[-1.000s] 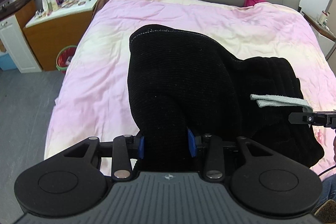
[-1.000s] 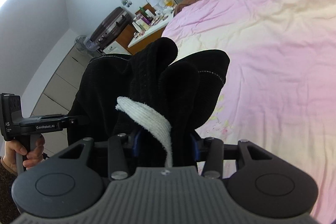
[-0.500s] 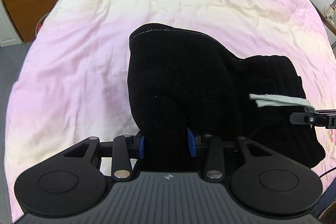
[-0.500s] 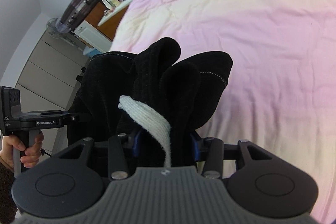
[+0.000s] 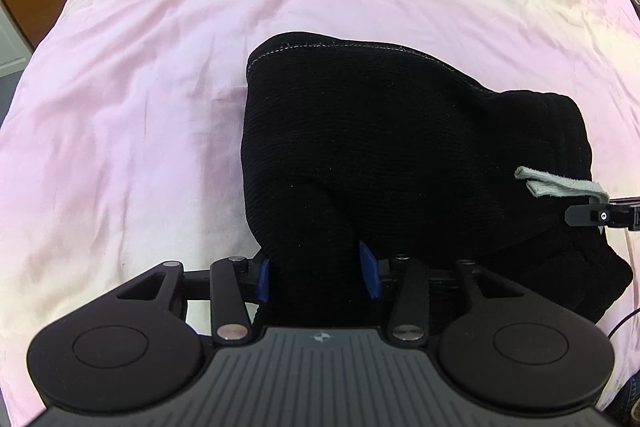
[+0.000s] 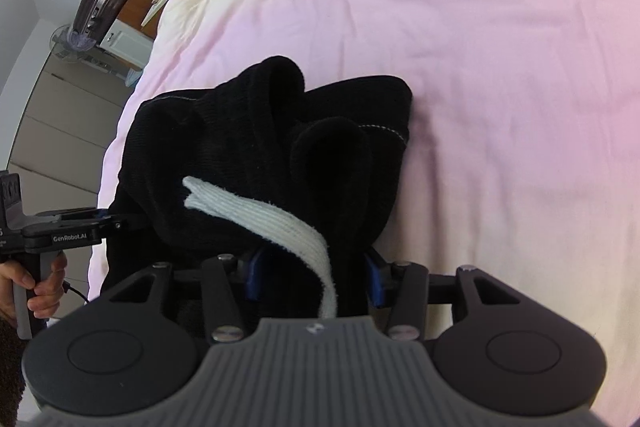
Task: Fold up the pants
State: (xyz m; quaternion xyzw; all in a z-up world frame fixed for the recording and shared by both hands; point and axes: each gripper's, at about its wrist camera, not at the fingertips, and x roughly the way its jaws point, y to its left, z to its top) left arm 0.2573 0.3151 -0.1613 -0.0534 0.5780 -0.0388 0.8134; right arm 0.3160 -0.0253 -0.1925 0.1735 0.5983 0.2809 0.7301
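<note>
your left gripper (image 5: 318,269) and right gripper (image 6: 312,273) each clamp black pants (image 5: 380,147) at frame centre. lower both evenly onto the pink bedspread (image 5: 140,107), keeping the white drawstring (image 6: 280,223) from bunching.

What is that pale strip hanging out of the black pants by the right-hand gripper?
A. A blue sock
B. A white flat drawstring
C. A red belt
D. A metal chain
B: a white woven drawstring drapes from the black pants over the right gripper, whose jaws pinch the fabric.

The right claw (image 6: 310,277) clamps bunched black pants (image 6: 280,155), apparently with the white drawstring (image 6: 280,219), over the pink bedspread (image 6: 480,67).
</note>
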